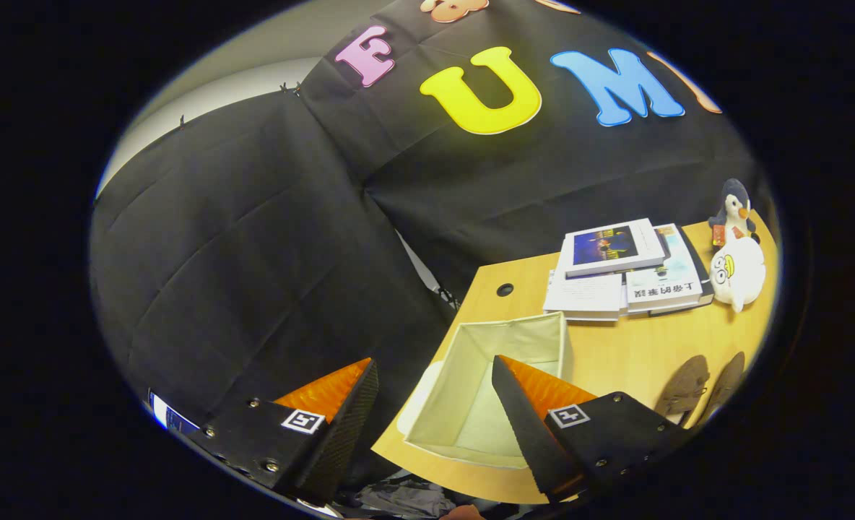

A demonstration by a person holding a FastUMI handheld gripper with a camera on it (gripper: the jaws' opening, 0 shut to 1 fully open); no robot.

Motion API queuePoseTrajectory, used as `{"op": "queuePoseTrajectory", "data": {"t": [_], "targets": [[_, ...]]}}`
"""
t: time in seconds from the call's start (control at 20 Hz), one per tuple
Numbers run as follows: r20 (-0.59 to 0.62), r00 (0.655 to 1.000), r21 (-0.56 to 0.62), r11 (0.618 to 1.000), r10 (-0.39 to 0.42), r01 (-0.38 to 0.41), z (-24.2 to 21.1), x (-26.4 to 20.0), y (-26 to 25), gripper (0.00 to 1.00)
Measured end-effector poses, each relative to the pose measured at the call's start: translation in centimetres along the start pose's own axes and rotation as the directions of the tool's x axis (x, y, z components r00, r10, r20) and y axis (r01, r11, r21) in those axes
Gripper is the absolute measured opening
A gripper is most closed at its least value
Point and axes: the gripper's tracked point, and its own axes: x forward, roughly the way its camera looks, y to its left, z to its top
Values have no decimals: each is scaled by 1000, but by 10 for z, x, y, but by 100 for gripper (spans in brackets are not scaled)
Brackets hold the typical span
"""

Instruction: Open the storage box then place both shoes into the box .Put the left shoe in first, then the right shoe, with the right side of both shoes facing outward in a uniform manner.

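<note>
In the gripper view, the gripper (435, 404) is up in the air with its two fingers wide apart. Nothing is between them but empty space, and they hold nothing. They point partly at the black wall and partly at the edge of the counter (637, 347).

The box (438, 393) sits on the near corner of the counter, just ahead of the fingers. It is a pale cloth box, and its top is open. I can see right down into it, and it looks empty. One of its sides hangs close to the counter's edge.

The two shoes (702, 386) are brown. They lie side by side on the counter, off beyond the right finger and apart from the box. They are small and near the rim of the round view, so I cannot tell which one is the left shoe.

Farther back is a pile of books (626, 267). Beside the books are two soft toys: a penguin (732, 209) and a white round one (738, 273).

I think the box part is done and the next job is to pick up the left shoe. Things could go wrong here. The gripper could grab the wrong shoe first, because the two look so alike. A soft shoe could slip out if it is pinched at a floppy spot. A bump could push the light box off the counter, since it sits so near the edge.
</note>
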Motion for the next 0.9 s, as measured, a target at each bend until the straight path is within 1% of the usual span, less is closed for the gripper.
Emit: {"op": "queuePoseTrajectory", "data": {"t": [0.2, 0.4, 0.65, 0.9], "targets": [[21, 996, -25, 996, -89, 89, 1, -18, -52, 97], [36, 983, -50, 982, -183, 184, -5, -36, -106, 97], [41, 958, -69, 955, -285, 287, -20, -55, -163, 97], [27, 924, -102, 919, -381, 381, -43, -69, -215, 97]]}}
